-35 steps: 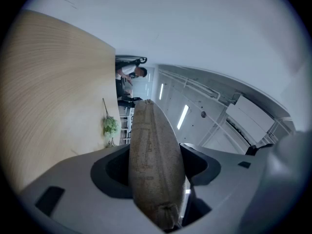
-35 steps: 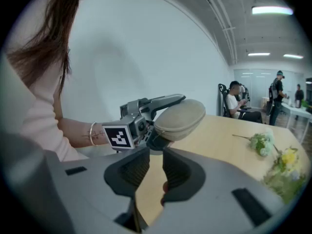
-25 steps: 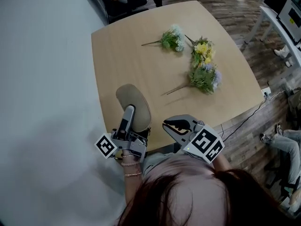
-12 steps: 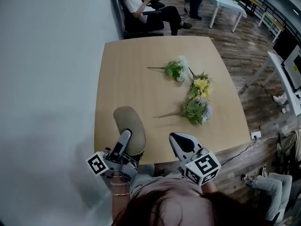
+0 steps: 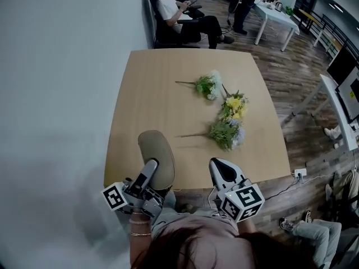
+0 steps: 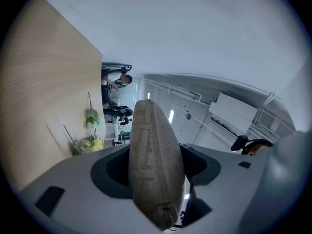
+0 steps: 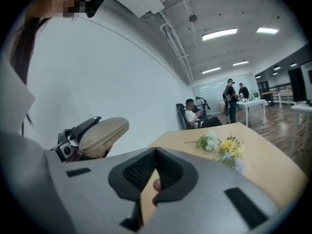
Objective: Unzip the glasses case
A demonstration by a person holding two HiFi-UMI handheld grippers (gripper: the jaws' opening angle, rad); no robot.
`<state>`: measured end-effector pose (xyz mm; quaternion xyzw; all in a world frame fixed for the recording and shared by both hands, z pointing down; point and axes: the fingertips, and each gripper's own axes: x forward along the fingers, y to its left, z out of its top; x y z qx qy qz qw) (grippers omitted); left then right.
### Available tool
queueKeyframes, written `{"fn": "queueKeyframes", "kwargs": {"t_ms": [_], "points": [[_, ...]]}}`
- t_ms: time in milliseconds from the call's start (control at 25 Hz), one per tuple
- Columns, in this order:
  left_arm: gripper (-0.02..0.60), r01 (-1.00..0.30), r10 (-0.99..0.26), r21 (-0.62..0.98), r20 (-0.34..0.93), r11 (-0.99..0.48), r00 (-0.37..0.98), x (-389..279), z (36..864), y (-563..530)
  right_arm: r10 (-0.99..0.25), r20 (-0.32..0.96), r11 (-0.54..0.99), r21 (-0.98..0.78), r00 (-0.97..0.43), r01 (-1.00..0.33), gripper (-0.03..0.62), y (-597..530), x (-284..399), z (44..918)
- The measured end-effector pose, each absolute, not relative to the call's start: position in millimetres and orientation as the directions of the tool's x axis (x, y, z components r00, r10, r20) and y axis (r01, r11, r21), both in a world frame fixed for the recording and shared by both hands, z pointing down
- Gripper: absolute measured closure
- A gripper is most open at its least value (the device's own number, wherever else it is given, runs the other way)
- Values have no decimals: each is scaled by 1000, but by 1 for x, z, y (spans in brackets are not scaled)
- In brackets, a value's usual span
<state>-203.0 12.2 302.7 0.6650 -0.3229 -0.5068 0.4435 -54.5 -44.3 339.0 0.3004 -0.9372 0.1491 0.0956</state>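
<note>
My left gripper (image 5: 152,168) is shut on a beige, oval glasses case (image 5: 157,154) and holds it over the near edge of the wooden table (image 5: 157,94). In the left gripper view the case (image 6: 155,155) stands on edge between the two jaws, with its seam facing the camera. To its right, my right gripper (image 5: 219,167) is shut with nothing in it, a hand's width from the case. The right gripper view shows its own closed jaws (image 7: 156,165) and, at the left, the case (image 7: 103,133) in the other gripper. I cannot make out the zip pull.
Three artificial flower sprigs lie mid-table: a white-green one (image 5: 207,84), a yellow one (image 5: 234,104) and a green-purple one (image 5: 226,132). A white wall runs along the left. A seated person (image 5: 179,13) is beyond the far edge, and a white table (image 5: 275,13) stands further back.
Both grippers have drawn back toward the table's near edge and risen a little, the case still in the left one. The right jaws have gone from a small gap to closed.
</note>
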Motion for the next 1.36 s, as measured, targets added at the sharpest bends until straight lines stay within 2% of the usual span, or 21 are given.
{"fn": "queueKeyframes", "kwargs": {"t_ms": [560, 1000, 1160, 1360], "points": [[301, 29, -885, 917, -391, -397, 253, -161, 293, 89, -554, 279, 755, -229, -785, -614, 579, -10, -13, 340], [302, 30, -850, 902, -417, -431, 323, -186, 272, 118, -618, 220, 745, -145, -755, -652, 579, 25, -39, 320], [301, 51, -820, 897, -423, -439, 386, -202, 263, 124, -684, 216, 701, -71, -697, -710, 579, 38, -62, 308], [302, 68, -786, 882, -448, -466, 425, -228, 242, 146, -707, 193, 689, -31, -681, -724, 579, 69, -99, 284]]}}
